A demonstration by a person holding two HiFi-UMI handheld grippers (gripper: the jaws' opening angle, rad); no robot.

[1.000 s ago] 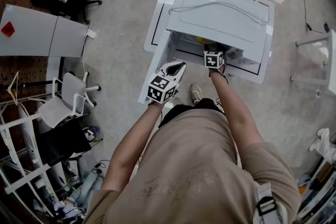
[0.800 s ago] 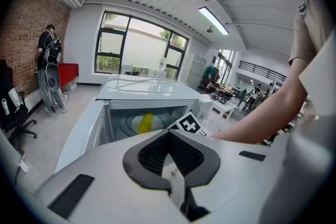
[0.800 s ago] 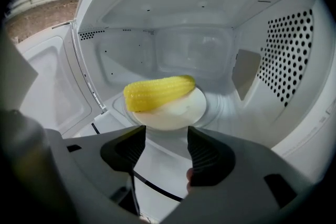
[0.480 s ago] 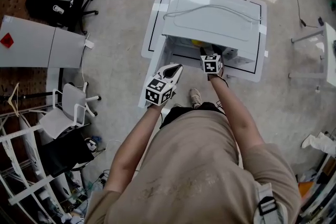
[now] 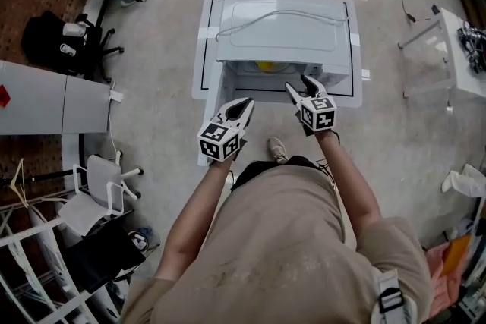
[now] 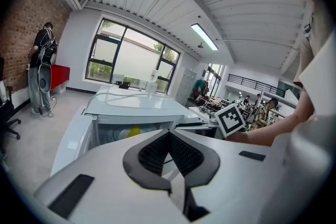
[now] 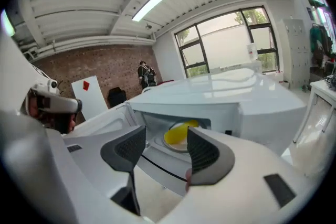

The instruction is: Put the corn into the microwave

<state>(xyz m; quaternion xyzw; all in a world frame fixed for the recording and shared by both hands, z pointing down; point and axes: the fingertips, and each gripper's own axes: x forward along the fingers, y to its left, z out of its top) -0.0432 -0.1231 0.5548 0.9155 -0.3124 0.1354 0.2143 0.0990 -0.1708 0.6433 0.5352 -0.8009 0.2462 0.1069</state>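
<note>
Nearest, the left gripper [image 5: 247, 103] is held with its jaws pressed together on nothing, and the right gripper [image 5: 298, 83] beside it is held spread and empty. Beyond them, the yellow corn [image 7: 178, 132] is seen lying inside the open microwave [image 5: 282, 33].

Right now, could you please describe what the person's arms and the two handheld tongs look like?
Both the left tongs and the right tongs have white, pointed plastic shells lined with dark grey ribbed pads. Each carries a cube of black-and-white square markers near the hand. No cables show on them. The person wears a beige short-sleeved shirt, so the forearms are uncovered.
</note>
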